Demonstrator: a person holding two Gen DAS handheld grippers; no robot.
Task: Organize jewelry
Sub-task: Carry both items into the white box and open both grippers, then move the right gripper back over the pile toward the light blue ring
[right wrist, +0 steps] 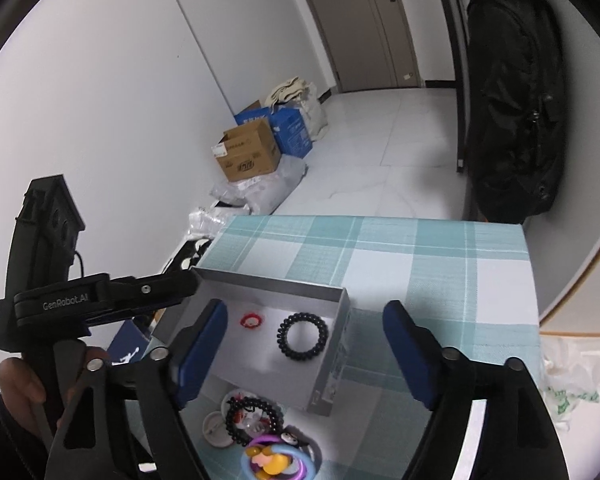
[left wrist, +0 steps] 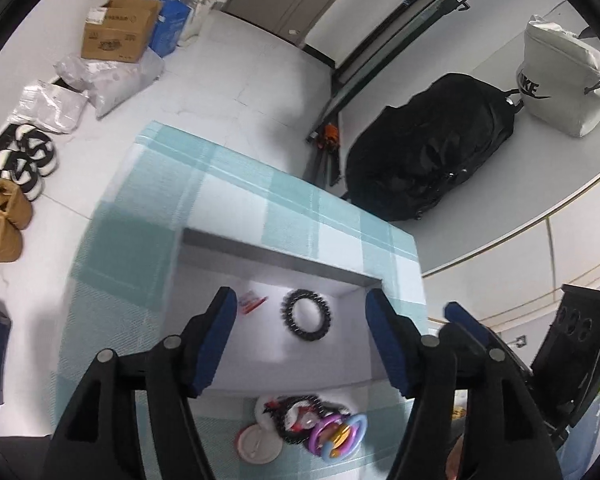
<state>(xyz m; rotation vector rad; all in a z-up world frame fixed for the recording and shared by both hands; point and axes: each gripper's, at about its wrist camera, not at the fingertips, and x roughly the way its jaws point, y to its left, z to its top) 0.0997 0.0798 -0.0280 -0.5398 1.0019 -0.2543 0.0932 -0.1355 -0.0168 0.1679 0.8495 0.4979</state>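
Note:
A shallow grey box (left wrist: 276,258) (right wrist: 342,316) sits on a teal checked tablecloth (left wrist: 236,196) (right wrist: 420,256). Inside it lie a black spiral hair tie (left wrist: 307,314) (right wrist: 302,334) and a small red item (left wrist: 251,302) (right wrist: 252,319). A pile of jewelry (left wrist: 312,426) (right wrist: 260,428) lies in front of the box: black bead bracelets, purple and blue rings, a round pink disc. My left gripper (left wrist: 300,340) is open and empty above the box. My right gripper (right wrist: 306,350) is open and empty above the box and pile. The left gripper (right wrist: 100,296) shows at the left in the right wrist view.
A black backpack (left wrist: 428,148) (right wrist: 512,100) hangs past the table's far edge. Cardboard and blue boxes (left wrist: 118,30) (right wrist: 248,152), plastic bags and shoes (left wrist: 4,216) line the floor at the left wall. A white Nike bag (left wrist: 560,76) is at the far right.

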